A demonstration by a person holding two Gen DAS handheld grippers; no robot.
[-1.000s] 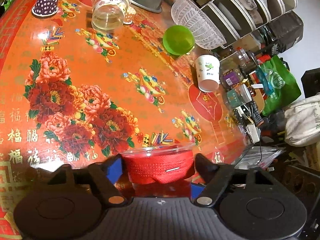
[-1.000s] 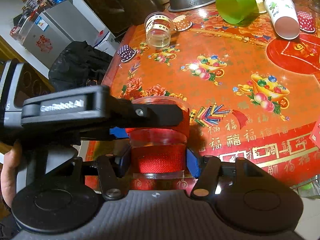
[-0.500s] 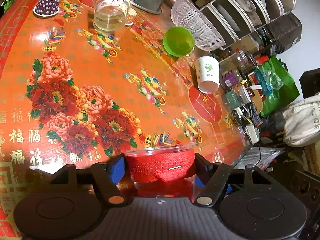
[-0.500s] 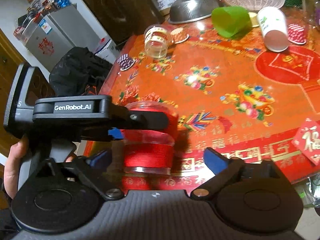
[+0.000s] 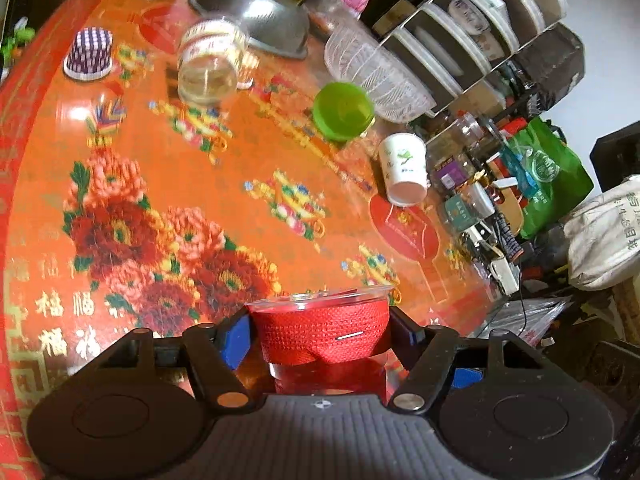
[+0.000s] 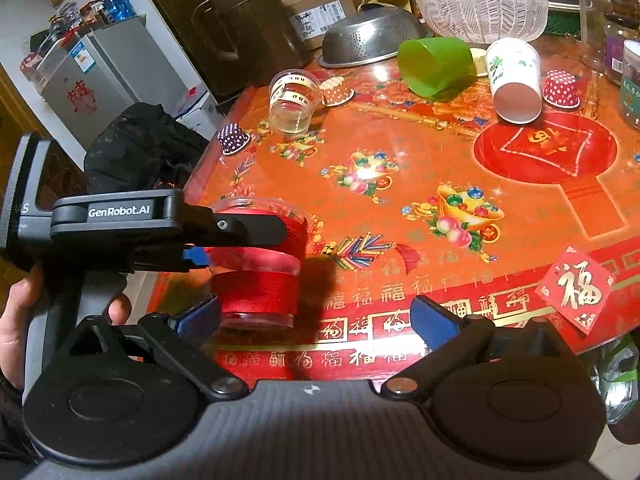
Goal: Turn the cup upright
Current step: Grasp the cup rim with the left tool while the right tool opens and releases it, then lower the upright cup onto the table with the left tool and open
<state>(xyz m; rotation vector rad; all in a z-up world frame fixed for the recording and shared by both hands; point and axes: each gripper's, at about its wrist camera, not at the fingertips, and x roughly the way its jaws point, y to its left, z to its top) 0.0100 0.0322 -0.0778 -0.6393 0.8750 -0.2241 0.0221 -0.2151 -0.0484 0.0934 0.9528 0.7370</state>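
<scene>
A clear plastic cup wrapped in red woven ribbon (image 5: 320, 336) stands upright, rim up, near the table's front edge; it also shows in the right wrist view (image 6: 256, 272). My left gripper (image 5: 320, 332) is shut on its upper part, one blue pad on each side. The left gripper's body (image 6: 160, 220) shows in the right wrist view, reaching in from the left. My right gripper (image 6: 316, 316) is open, its left pad close beside the cup's lower part, its right pad well apart.
On the orange floral table (image 6: 440, 168) lie a green cup (image 6: 436, 64) and a white paper cup (image 6: 514, 80) on their sides. A clear taped cup (image 6: 294, 100), small cupcake cases, a steel colander (image 6: 368, 40) and a plastic basket (image 6: 480, 12) stand at the back.
My right gripper has opened and let go of the cup's lower part, drawing back a little. The left gripper keeps its hold and the cup stays upright.
</scene>
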